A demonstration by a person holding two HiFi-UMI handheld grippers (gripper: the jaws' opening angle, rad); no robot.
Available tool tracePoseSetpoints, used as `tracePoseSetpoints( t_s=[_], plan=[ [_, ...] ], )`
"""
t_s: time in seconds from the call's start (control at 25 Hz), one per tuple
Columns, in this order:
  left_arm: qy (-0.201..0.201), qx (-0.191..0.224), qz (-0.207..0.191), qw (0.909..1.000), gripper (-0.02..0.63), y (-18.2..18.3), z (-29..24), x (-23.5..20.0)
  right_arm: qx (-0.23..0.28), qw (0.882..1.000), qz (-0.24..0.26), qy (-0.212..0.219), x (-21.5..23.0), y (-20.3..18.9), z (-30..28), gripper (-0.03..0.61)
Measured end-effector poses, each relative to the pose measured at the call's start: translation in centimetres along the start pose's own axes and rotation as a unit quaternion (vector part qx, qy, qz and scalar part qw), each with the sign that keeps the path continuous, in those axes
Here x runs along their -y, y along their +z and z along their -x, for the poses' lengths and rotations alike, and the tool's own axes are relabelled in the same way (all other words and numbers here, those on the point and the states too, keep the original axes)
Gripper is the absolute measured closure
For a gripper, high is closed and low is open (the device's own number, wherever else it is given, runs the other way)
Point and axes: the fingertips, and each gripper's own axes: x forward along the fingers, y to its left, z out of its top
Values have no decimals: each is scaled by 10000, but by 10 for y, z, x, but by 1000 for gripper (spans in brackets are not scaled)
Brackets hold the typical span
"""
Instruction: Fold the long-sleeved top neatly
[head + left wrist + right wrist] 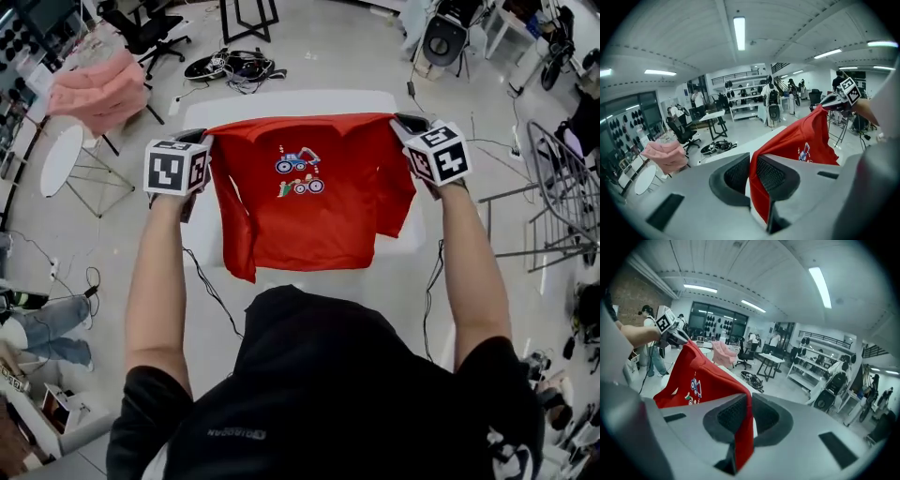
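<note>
Both arms outstretched, L tongs (193,139) & R tongs (410,123) each clamped on red top (309,220) shoulders.

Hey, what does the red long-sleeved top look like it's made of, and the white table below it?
The red long-sleeved top looks like soft knit fabric, probably cotton jersey, with a matte finish. It hangs limp with its sleeves drooping, and it has a small printed picture on the chest. The white table looks like a hard, smooth, flat board, possibly laminate or painted. The exact material is unclear.
</note>
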Motion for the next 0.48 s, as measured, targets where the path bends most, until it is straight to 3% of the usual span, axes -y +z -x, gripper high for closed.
tracePoseSetpoints(
  t_s=[0.24, 0.48],
  plan=[
    [-456, -612, -153, 9970, 574, -30, -90, -30, -624, 9969, -450, -145, 7, -25, -77, 540],
    [-1000, -1103, -354, 9882, 574, -54, -166, -40, -1066, 9850, -1358, 43, 16, -64, -140, 540]
  ],
)
